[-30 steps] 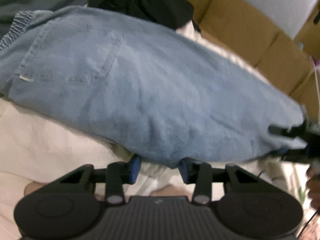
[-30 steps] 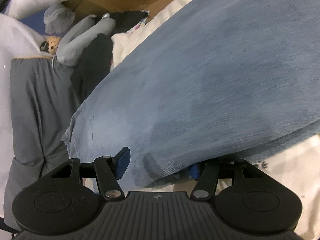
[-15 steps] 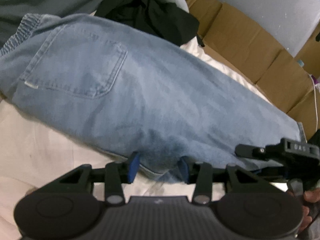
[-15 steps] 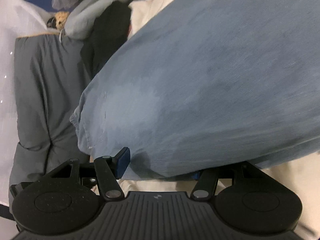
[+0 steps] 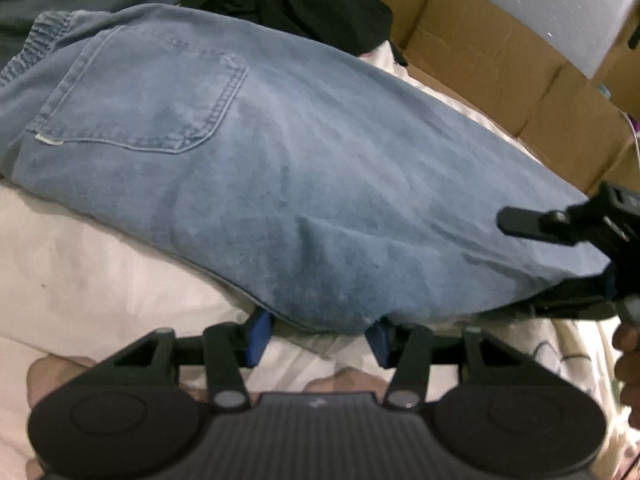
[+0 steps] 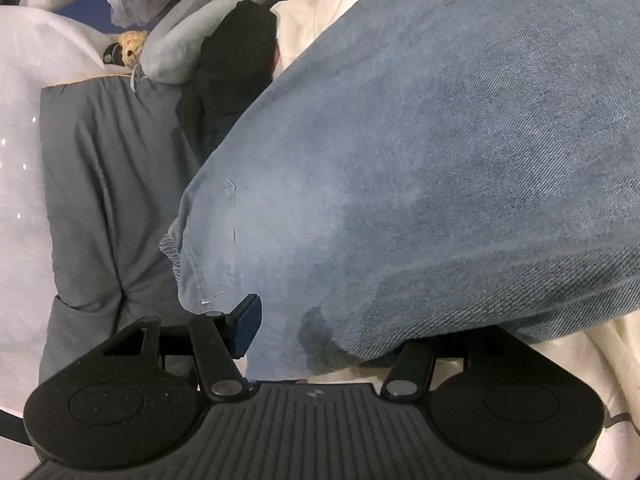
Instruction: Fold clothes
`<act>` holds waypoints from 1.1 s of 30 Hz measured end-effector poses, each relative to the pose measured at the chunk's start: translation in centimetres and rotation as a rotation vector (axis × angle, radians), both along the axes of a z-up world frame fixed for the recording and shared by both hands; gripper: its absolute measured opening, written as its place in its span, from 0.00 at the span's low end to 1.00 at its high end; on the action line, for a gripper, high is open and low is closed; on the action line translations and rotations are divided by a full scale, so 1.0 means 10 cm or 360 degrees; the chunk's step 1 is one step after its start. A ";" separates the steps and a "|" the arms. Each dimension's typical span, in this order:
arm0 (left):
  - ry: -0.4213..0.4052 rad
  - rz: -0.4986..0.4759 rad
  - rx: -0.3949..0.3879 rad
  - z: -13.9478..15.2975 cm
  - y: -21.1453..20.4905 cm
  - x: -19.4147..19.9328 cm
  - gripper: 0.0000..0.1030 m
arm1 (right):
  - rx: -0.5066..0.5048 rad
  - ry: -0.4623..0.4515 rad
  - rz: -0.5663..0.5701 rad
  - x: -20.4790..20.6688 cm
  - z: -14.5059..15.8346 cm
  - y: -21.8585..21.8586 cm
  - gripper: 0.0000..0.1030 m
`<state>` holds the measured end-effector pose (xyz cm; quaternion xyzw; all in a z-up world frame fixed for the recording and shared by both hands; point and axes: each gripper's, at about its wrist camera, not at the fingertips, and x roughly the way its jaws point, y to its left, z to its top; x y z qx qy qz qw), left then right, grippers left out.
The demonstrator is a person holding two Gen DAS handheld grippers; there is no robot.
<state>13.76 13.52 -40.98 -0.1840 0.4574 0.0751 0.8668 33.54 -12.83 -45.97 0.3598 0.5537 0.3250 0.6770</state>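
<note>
Garment: a pair of faded light-blue denim jeans [image 5: 304, 184] lies flat on a cream-white bed sheet [image 5: 100, 280], back pocket [image 5: 148, 96] facing up, doubled leg over leg as far as I can tell.
Long axis: from the elastic waistband [image 5: 28, 40] at far left to the leg end at right, crosswise to the left gripper.
Left gripper [image 5: 316, 336]: its blue pads stand wide apart, the near long edge of the jeans drooping into the gap; neither pad visibly presses the cloth.
Right gripper [image 6: 320, 336]: one blue pad shows, clear of the denim; the other is hidden under the fabric, so I cannot tell whether it grips.
Which is nearer: right gripper at the leg end, left at mid-length.
Stage: fits both a fold just laid down and one about to be lifted.
Beyond: dark grey bedding [image 6: 108, 184], brown cardboard boxes [image 5: 500, 60].
</note>
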 end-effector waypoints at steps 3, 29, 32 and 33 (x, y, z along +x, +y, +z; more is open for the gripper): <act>-0.0034 0.0070 -0.0061 0.00 0.03 -0.03 0.48 | 0.0004 -0.0006 0.0006 -0.01 0.02 -0.01 0.61; -0.0032 0.0083 -0.0212 0.34 0.26 -0.21 0.12 | -0.0125 -0.0073 -0.0074 -0.21 -0.02 -0.53 0.22; -0.0026 0.0130 -0.0286 0.33 0.32 -0.20 0.12 | -0.0118 -0.0090 -0.0092 -0.20 0.00 -0.54 0.06; -0.0018 0.0151 -0.0311 0.31 0.34 -0.20 0.12 | -0.0116 -0.0096 -0.0097 -0.20 0.00 -0.55 0.06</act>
